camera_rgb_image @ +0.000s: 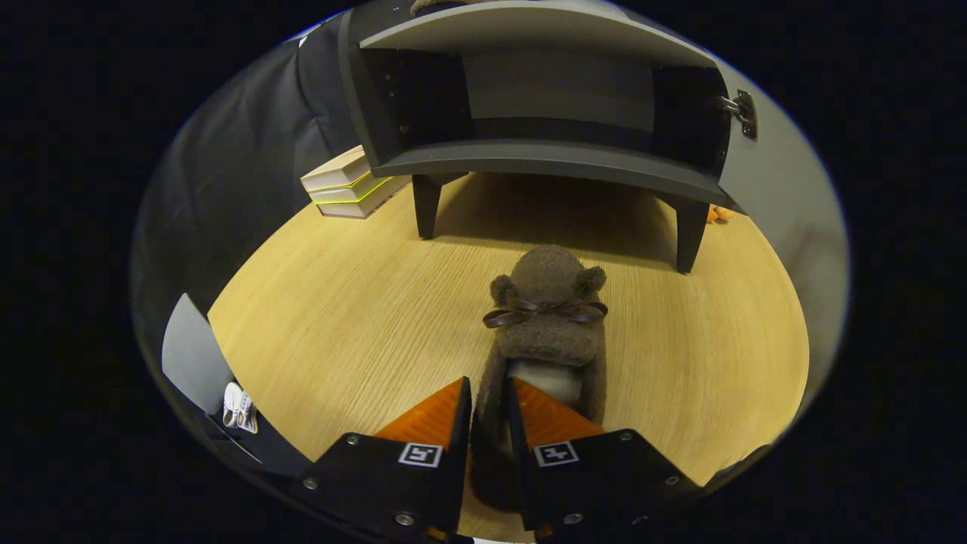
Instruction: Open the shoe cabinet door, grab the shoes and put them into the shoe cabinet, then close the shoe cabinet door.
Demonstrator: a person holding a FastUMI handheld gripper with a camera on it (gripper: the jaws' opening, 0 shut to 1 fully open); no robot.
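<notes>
Holding the fuzzy brown shoe (pixel 545 325) by its heel end, my gripper (pixel 489 408) has its two fingers close together, with only a thin gap, and the back edge of the shoe sits in that gap. Both fingers look like they press on it, so I think I have it.

The shoe points straight away from me. Its long side runs from the fingers toward the shoe cabinet (pixel 544 113), with the toe and the little bow (pixel 544 311) at the far end. The shoe looks like it lies on the wooden table (pixel 340 317), but I cannot tell if it is lifted a bit.

The cabinet stands beyond the shoe on dark legs. Its door (pixel 763 174) is swung open to the right, and the dark space inside is right in line with the toe. So I think the next move is to lift the shoe and push it forward and up, over the front edge of the shelf.

It is very dark inside the cabinet, so I cannot see how deep it goes. The heel is hidden behind my fingers. A stack of books (pixel 351 185) sits left of the cabinet.
</notes>
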